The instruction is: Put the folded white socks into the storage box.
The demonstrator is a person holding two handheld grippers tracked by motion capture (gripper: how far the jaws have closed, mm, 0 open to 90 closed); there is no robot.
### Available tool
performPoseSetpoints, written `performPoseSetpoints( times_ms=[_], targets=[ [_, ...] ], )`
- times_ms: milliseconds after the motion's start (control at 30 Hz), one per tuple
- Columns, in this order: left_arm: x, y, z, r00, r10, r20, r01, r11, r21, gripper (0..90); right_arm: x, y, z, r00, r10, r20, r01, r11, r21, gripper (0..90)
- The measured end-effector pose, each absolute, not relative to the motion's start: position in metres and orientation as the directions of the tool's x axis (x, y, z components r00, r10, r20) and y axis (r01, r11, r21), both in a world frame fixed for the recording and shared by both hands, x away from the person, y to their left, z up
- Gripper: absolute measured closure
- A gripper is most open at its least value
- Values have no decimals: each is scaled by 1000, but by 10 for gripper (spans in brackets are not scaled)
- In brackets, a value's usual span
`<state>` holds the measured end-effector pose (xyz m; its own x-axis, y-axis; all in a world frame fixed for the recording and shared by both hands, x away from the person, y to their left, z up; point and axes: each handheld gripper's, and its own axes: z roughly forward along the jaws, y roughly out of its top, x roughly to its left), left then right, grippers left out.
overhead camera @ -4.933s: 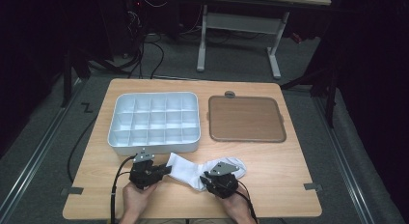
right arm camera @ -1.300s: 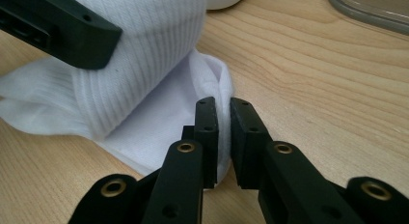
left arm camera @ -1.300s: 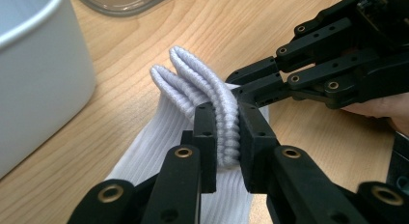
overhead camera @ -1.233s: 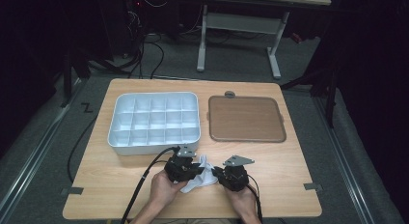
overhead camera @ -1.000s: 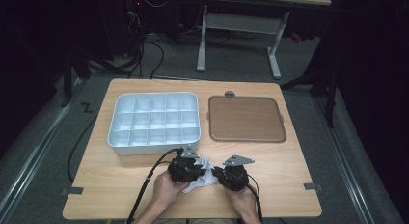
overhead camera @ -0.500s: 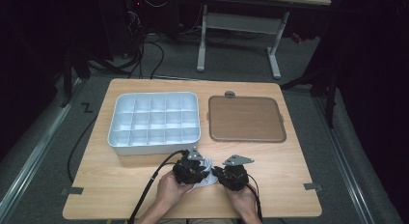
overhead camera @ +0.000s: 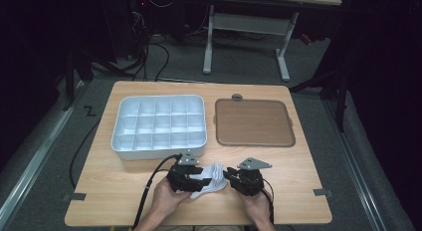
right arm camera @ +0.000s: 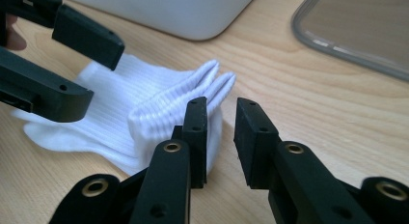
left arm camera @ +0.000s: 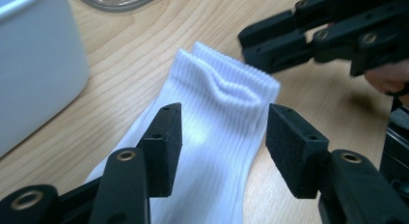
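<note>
White ribbed cotton sock (overhead camera: 208,177), folded, on the light wooden table (overhead camera: 119,191) just in front of the white plastic compartment tray (overhead camera: 159,124). Left gripper (left arm camera: 219,137) jaws just opening, apart over the sock, not pressing. Right gripper (right arm camera: 221,125) jaws also just opening, slightly apart beside the cuff, gripping nothing.

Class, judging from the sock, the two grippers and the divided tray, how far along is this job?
Done: the white sock lies folded into a bundle on the table. In hand: the left gripper straddles it with jaws just opened, pads clear; the right gripper, jaws slightly apart, sits at the cuff. Probably left: moving the sock into the white divided tray, whose compartments look empty.
</note>
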<state>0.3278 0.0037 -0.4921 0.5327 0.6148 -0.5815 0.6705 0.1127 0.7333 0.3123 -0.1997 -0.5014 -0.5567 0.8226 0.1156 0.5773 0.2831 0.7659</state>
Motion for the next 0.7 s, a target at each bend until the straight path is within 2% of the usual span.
performPoseSetpoints(
  times_ms=[300, 567, 633, 700],
  targets=[
    [328, 23, -502, 493, 664, -562, 655, 141, 742, 477, 306, -186, -482, -613, 788, 65, 518, 338, 786, 732],
    [326, 30, -511, 485, 663, -570, 649, 164, 743, 471, 311, -160, -491, -642, 767, 4, 522, 433, 735, 675],
    [325, 28, -513, 489, 668, -562, 644, 158, 748, 471, 314, -159, -497, -641, 768, 1, 534, 445, 719, 680],
    [324, 26, -516, 487, 679, -549, 644, 145, 751, 472, 315, -160, -502, -636, 772, 4, 547, 446, 708, 735]
  ],
)
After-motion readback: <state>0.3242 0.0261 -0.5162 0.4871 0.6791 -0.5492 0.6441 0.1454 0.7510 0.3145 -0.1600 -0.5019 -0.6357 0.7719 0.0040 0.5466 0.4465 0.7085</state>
